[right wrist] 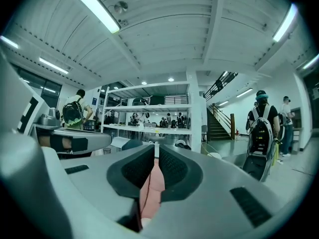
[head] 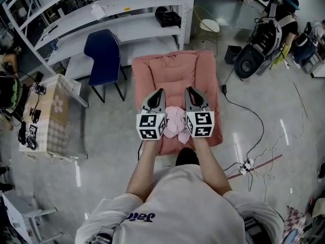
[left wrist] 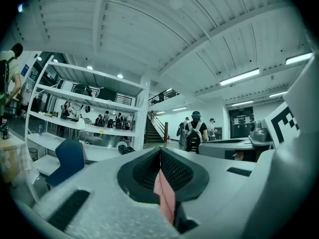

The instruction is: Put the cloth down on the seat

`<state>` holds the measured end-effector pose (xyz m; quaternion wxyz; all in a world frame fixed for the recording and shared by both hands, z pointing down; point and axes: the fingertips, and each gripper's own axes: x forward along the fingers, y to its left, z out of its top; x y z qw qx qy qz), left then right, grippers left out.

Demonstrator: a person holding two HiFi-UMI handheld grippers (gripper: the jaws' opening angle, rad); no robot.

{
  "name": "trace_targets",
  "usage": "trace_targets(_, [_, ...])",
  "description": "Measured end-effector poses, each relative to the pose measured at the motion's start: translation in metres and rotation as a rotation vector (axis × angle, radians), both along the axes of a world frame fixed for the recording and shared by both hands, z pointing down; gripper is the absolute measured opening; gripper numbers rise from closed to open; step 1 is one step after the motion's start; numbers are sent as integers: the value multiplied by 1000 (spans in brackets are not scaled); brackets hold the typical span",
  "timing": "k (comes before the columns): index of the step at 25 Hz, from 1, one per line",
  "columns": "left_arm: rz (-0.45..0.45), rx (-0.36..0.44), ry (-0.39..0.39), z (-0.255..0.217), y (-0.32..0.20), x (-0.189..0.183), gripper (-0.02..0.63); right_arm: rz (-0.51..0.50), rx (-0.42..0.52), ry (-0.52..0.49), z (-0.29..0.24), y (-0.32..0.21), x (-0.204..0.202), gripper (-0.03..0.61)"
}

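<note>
- Head view: my left claw (head: pixel 159 91) and right claw (head: pixel 189 89) are side by side, both pointing to twelve o'clock over the pink seat (head: pixel 175 67). The cloth (head: pixel 175 122) is bunched between them, above the front half of the cushion. A blue chair (head: pixel 103 52) stands at ten o'clock of the seat, and a cable (head: pixel 238 108) runs on the floor at three o'clock.
- Left gripper view: my left claw (left wrist: pixel 160 151) is clamped on a thin fold of the cloth (left wrist: pixel 166 195), which runs towards six o'clock between the ribbed pads. This claw points out level across the room, so I can't see the seat from here.
- Right gripper view: my right claw (right wrist: pixel 155 151) is also pinched on a fold of the cloth (right wrist: pixel 149 193).
- Risks, as I judge them: if I let go this near the front edge, the bundle could slide off at six o'clock onto the floor. If one claw opens before the other, the cloth could swing sideways. A fold could also snag on the ribbed pads and lift away with me.
</note>
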<state>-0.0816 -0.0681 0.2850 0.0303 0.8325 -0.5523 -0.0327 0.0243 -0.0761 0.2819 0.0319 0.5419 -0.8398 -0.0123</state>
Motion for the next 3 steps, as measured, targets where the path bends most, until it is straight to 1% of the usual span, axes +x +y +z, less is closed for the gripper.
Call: trace_targets(3, [-4, -14, -8, 10, -18, 3, 15, 5, -10, 3, 8, -18, 6, 40])
